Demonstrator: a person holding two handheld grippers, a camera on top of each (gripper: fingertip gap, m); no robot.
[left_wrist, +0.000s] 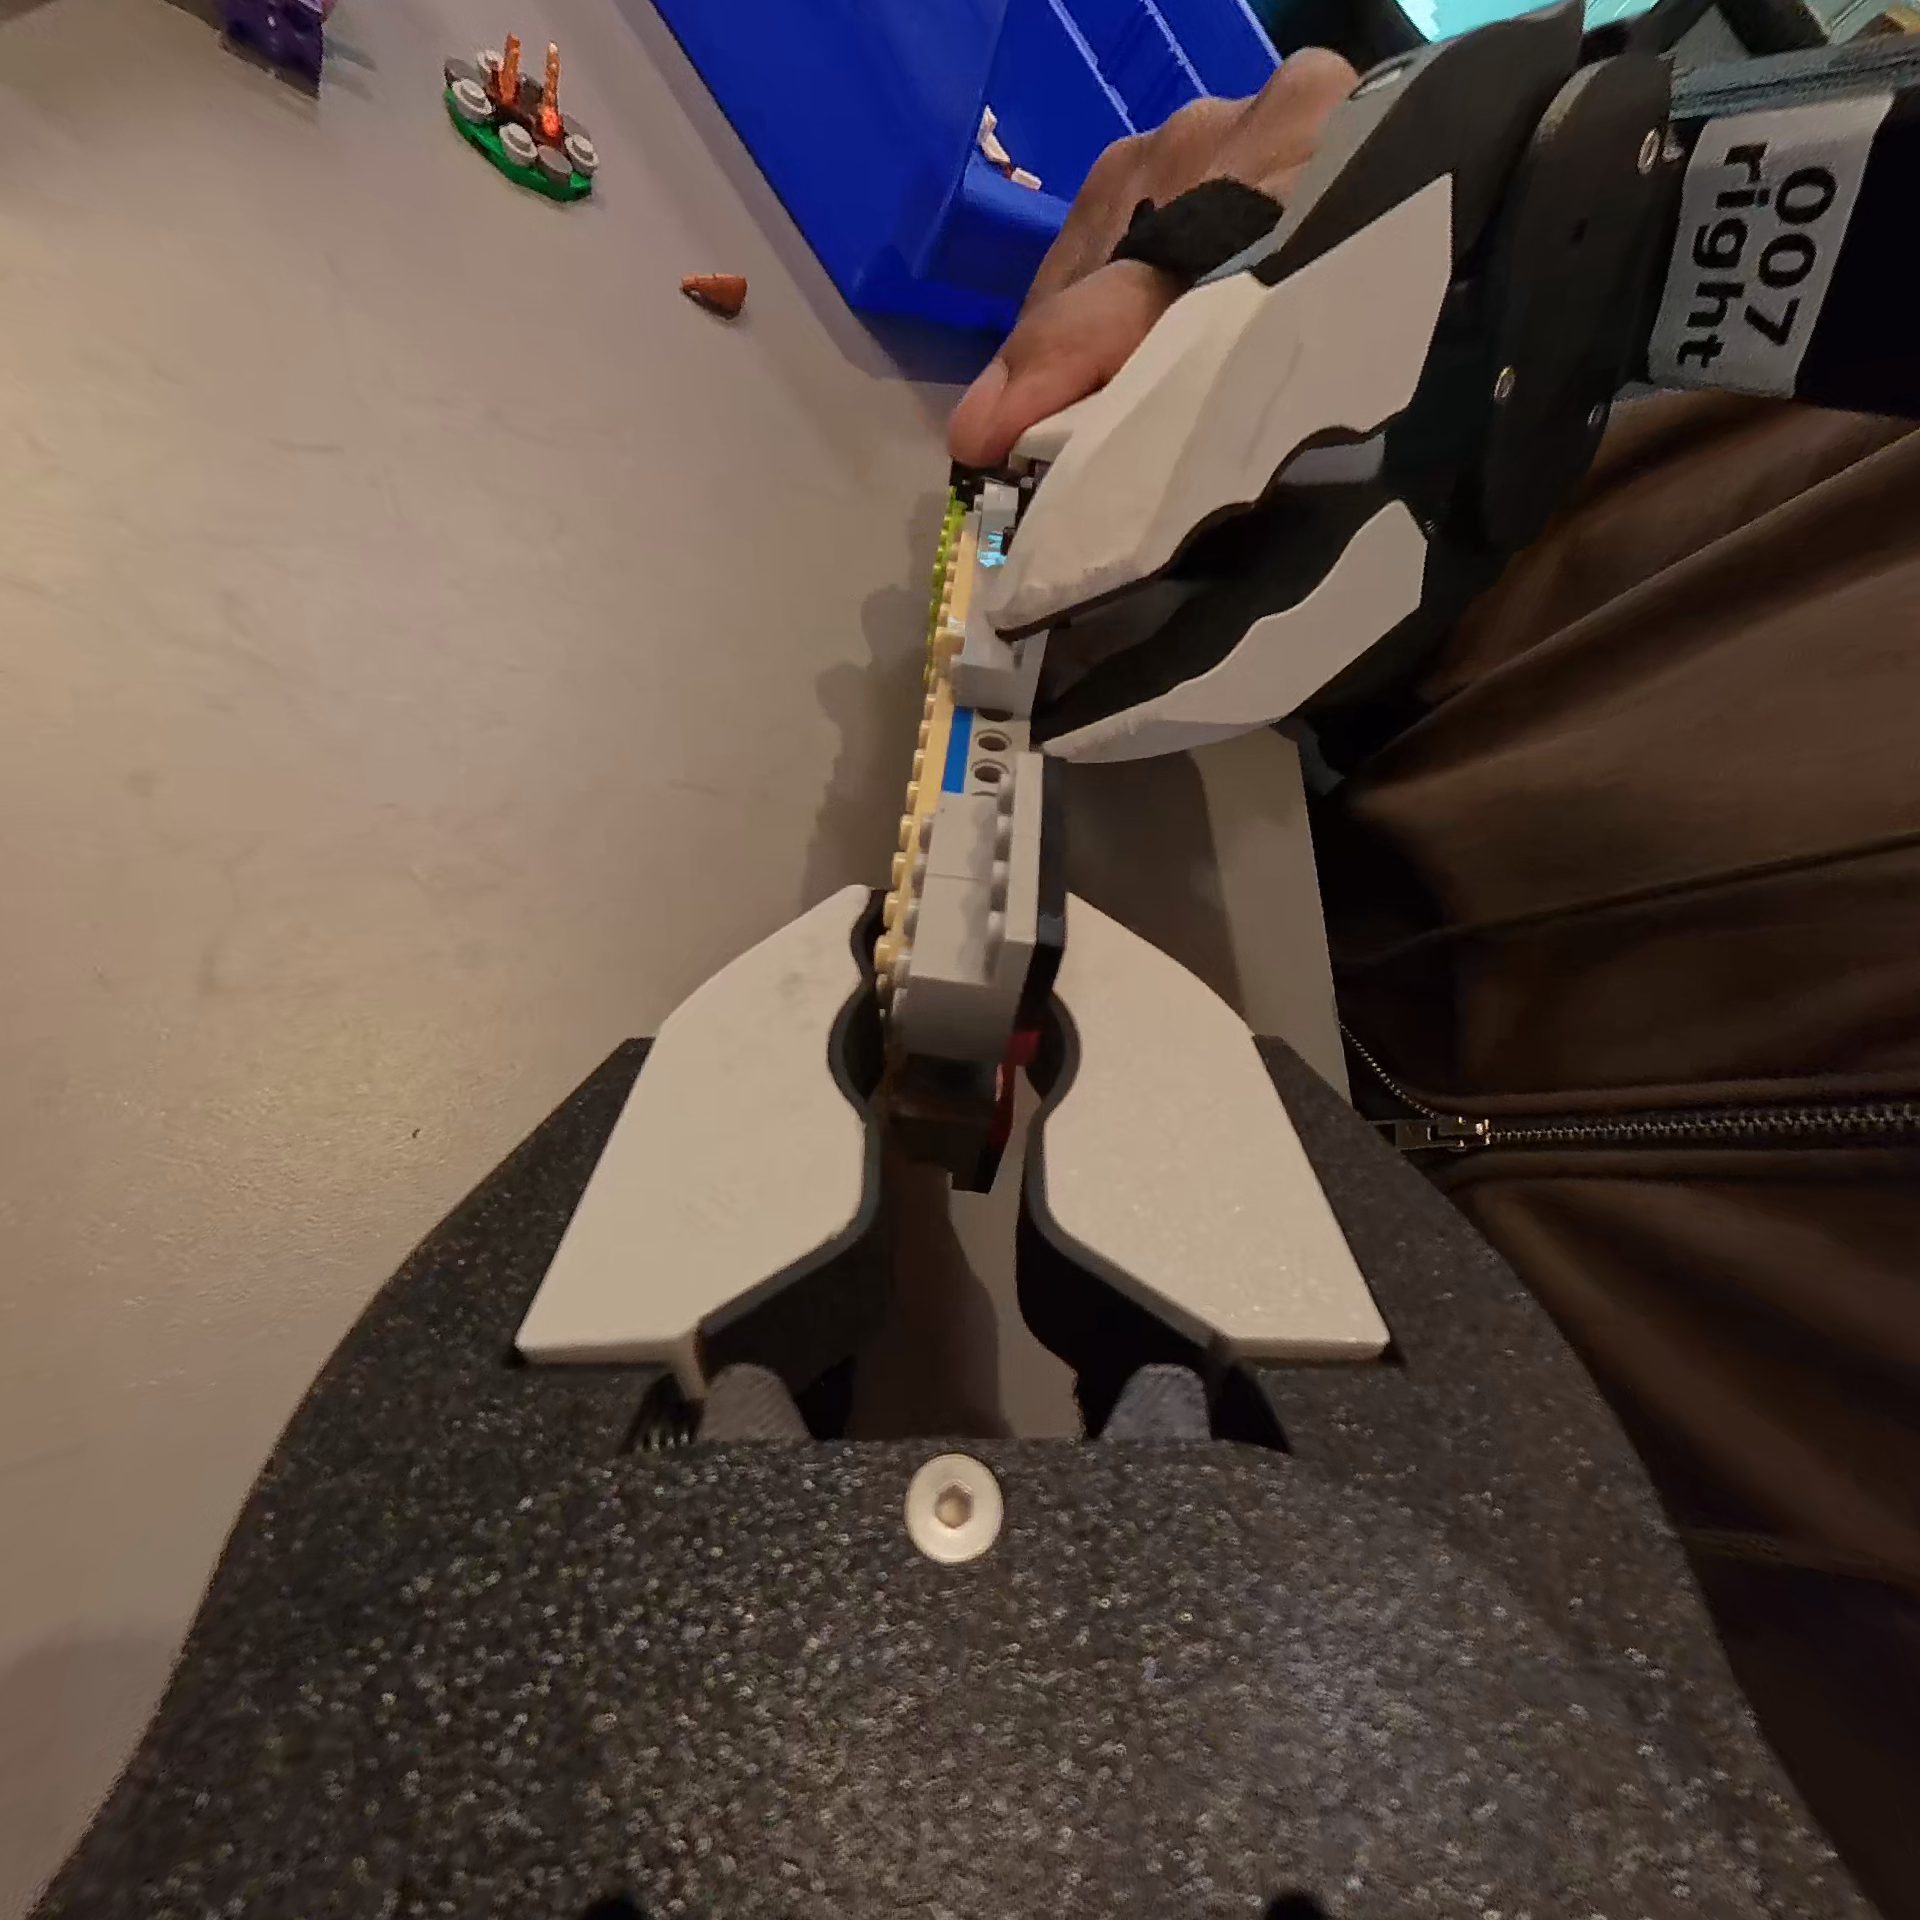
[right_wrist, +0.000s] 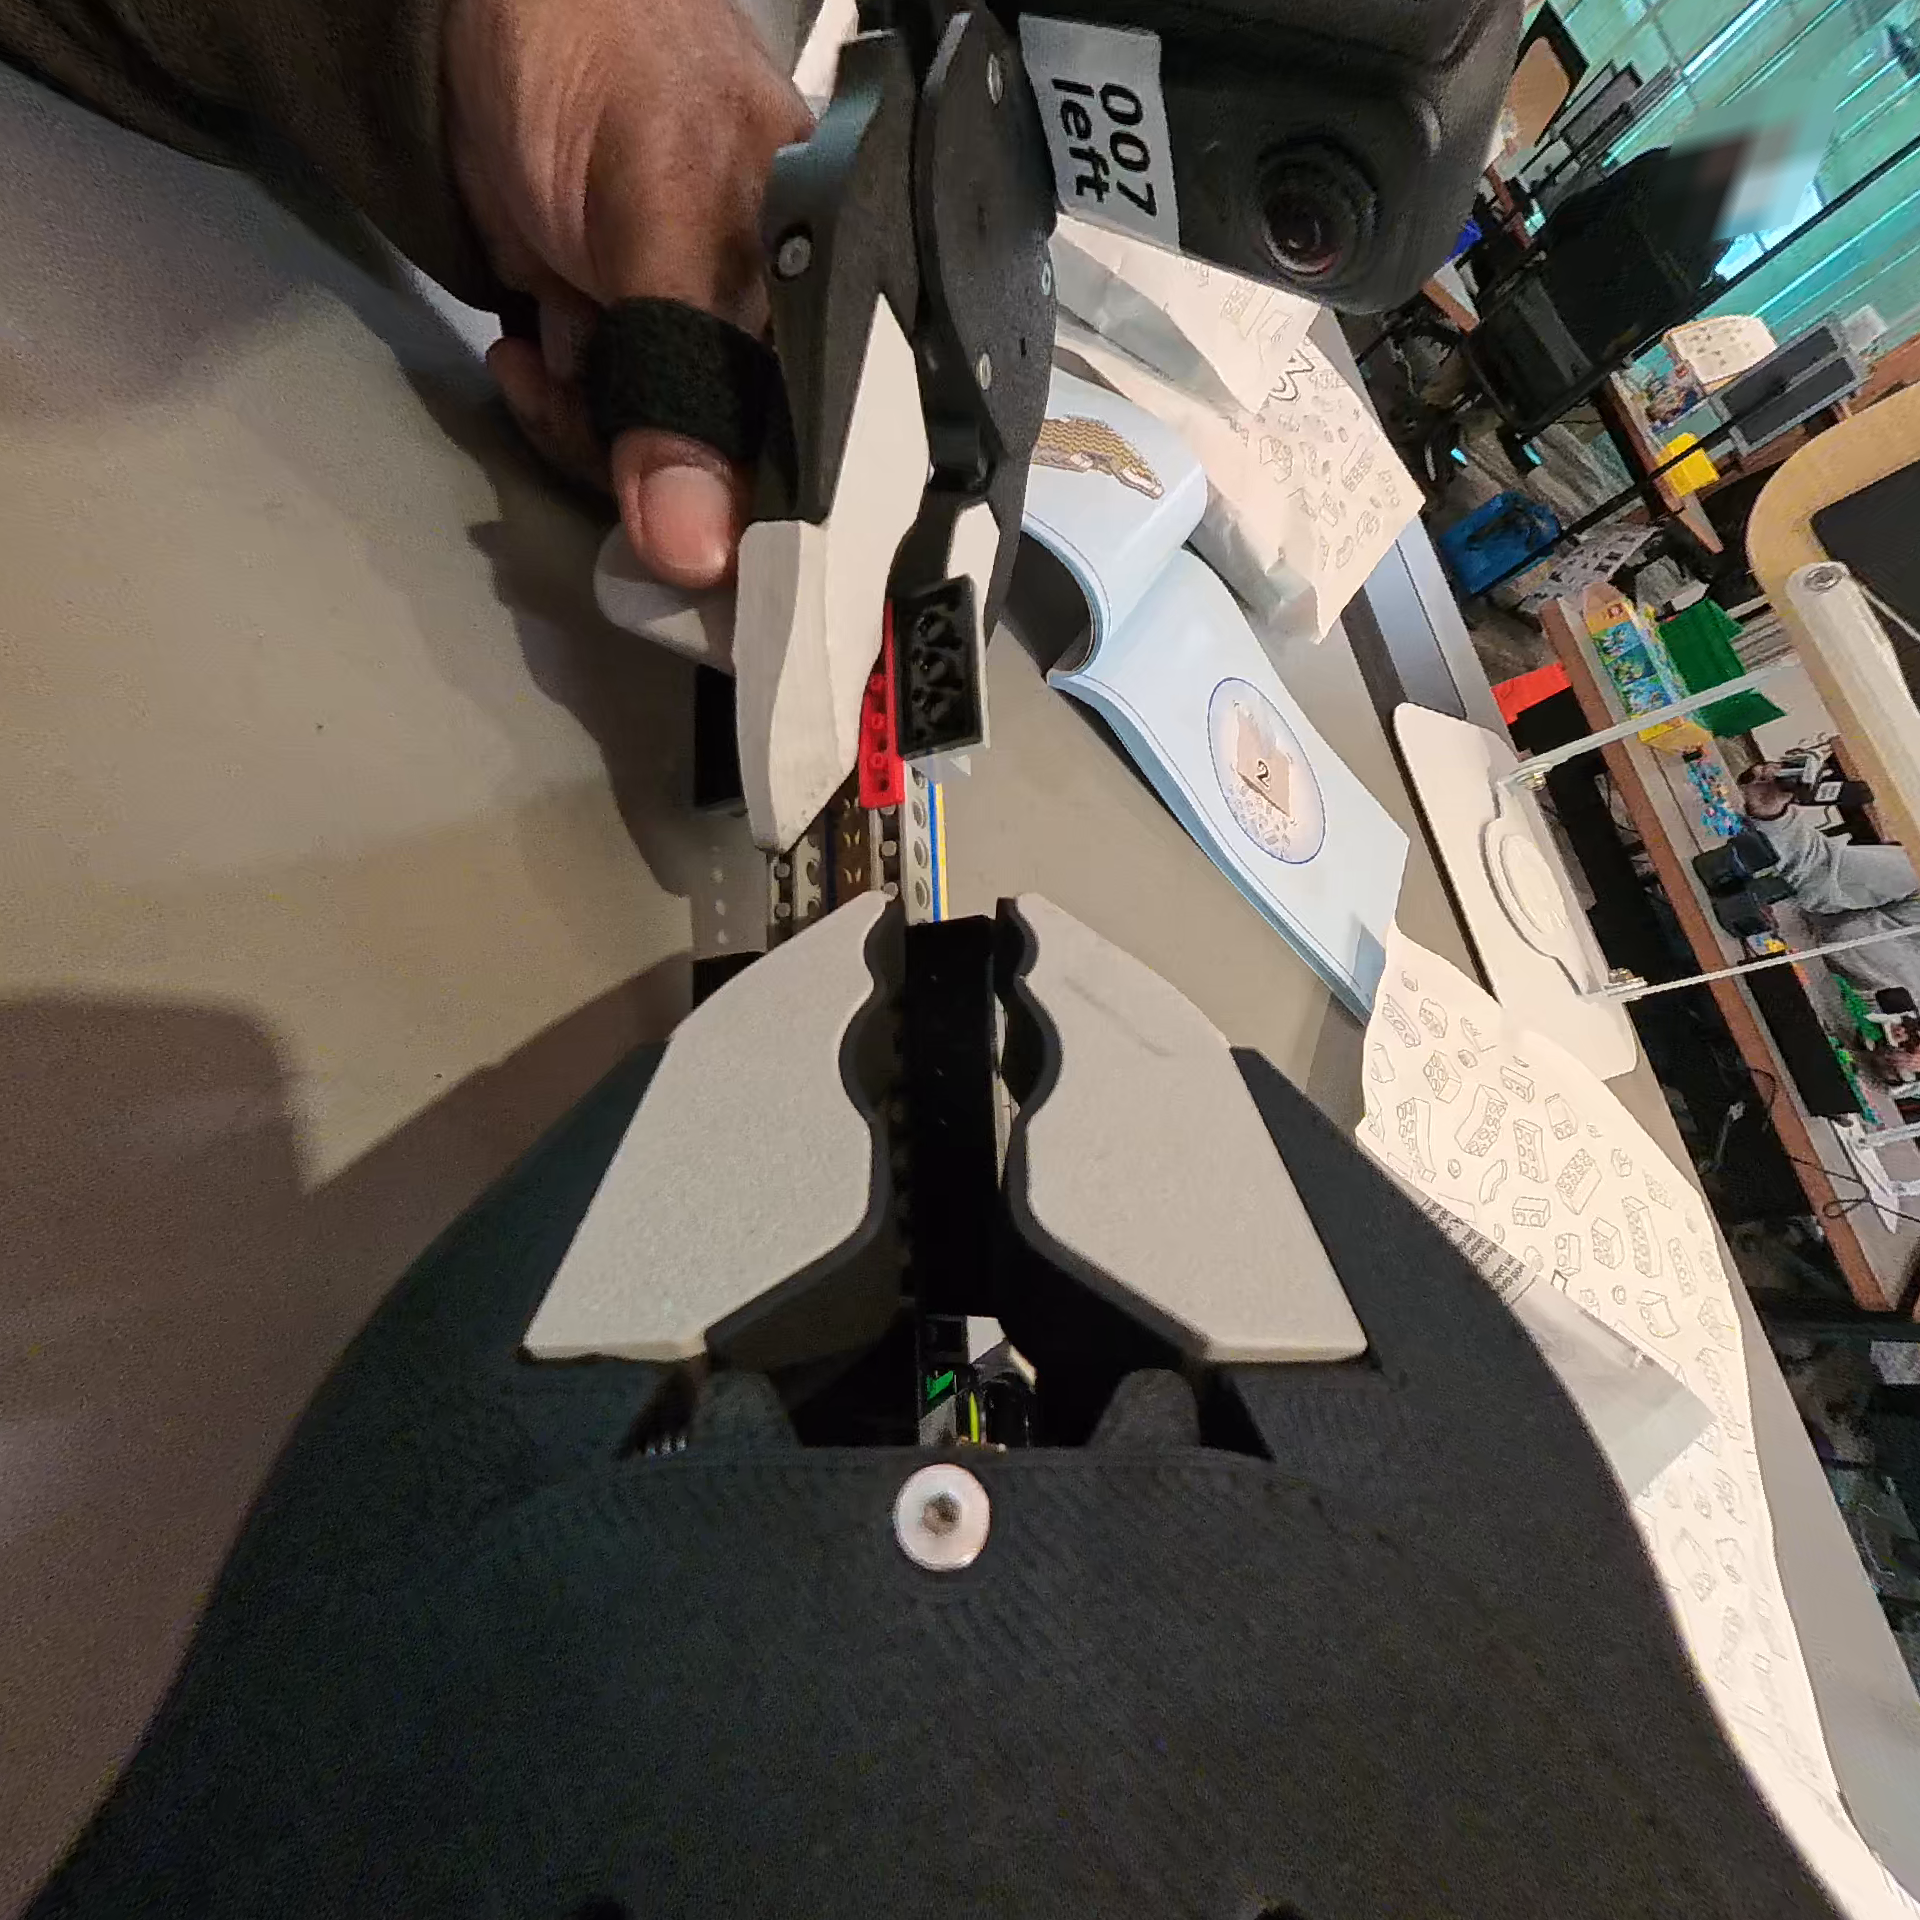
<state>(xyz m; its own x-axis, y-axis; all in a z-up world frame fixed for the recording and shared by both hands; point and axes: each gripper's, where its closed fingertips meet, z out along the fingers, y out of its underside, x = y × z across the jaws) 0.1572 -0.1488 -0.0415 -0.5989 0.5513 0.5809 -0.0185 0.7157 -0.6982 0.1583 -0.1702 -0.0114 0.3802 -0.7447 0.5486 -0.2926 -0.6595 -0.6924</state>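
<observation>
Both grippers clamp one long brick assembly (left_wrist: 971, 831), held on edge above the grey table (left_wrist: 364, 727). The left gripper (left_wrist: 961, 940) grips one end, jaws narrowly parted, pads pressed on the tan studded face and the black back. The right gripper (right_wrist: 948, 935) grips the opposite end, closed on a black strip of the same build. A blue bin (left_wrist: 883, 156) stands far off; a small green brick model (left_wrist: 520, 125) and a brown cone piece (left_wrist: 717, 294) lie near it. An open booklet (right_wrist: 1226, 727) lies to the right.

Handling, by my reckoning: light, rigid plastic, smooth; layers could pop apart under twist. Best held across the flat faces at both ends.
</observation>
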